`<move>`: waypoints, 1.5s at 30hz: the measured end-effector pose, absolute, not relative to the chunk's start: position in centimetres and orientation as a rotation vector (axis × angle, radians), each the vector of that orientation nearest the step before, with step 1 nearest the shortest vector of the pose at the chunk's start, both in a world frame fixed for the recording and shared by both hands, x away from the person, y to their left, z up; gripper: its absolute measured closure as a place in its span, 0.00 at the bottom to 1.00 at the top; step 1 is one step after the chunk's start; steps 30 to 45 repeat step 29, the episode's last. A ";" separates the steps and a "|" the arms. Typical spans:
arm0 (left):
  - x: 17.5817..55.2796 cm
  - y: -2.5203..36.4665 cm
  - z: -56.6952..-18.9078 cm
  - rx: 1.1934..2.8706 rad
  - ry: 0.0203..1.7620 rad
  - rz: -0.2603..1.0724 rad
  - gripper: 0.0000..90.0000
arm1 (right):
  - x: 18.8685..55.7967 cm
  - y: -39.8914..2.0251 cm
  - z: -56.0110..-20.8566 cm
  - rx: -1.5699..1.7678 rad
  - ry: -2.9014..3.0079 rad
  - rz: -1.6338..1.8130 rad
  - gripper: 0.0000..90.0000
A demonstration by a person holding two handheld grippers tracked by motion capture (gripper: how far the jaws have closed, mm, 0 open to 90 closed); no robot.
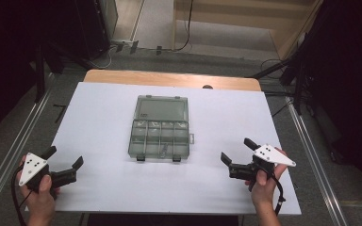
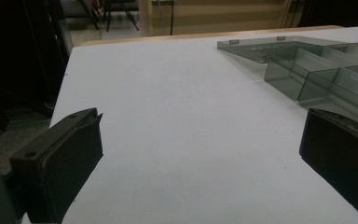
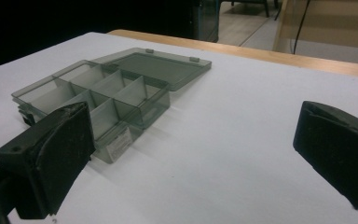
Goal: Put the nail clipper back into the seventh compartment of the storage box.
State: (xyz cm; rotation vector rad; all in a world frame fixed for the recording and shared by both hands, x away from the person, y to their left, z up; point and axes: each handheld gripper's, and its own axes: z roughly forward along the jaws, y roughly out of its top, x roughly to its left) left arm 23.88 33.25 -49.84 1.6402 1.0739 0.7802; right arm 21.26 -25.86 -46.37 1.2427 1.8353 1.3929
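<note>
Resting near the person's edge of the table, the left gripper (image 1: 66, 162) and the right gripper (image 1: 240, 154) both have their jaws spread wide and pinch nothing. Between them and a little farther out lies the smoky compartment box (image 1: 159, 139), well apart from either claw: ahead and to the right of the left gripper, ahead and to the left of the right one. Its lid (image 1: 162, 109) is already swung fully back and lies flat on the far side, so the opening looks done. As far as the pictures tell, the compartments hold nothing, though a small pale label (image 3: 119, 141) shows at the near wall in the right gripper view. My judgement is that the work is at a pause, either just starting or just finished; whatever is left, closing the lid or filling the tray, has not begun, since neither claw touches the box. Under everything is a white sheet (image 1: 99, 122) covering most of a wooden tabletop (image 1: 169, 77), whose bare strip shows beyond the box. Around the table the room is dim, with dark drapes at both sides, metal rails (image 1: 9, 155) and cables (image 1: 188, 28) on a grey floor.
</note>
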 end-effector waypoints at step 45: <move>23.9 33.4 -49.8 1.632 1.077 0.769 0.00 | 18.2 -32.3 -50.0 1.328 1.641 1.395 0.00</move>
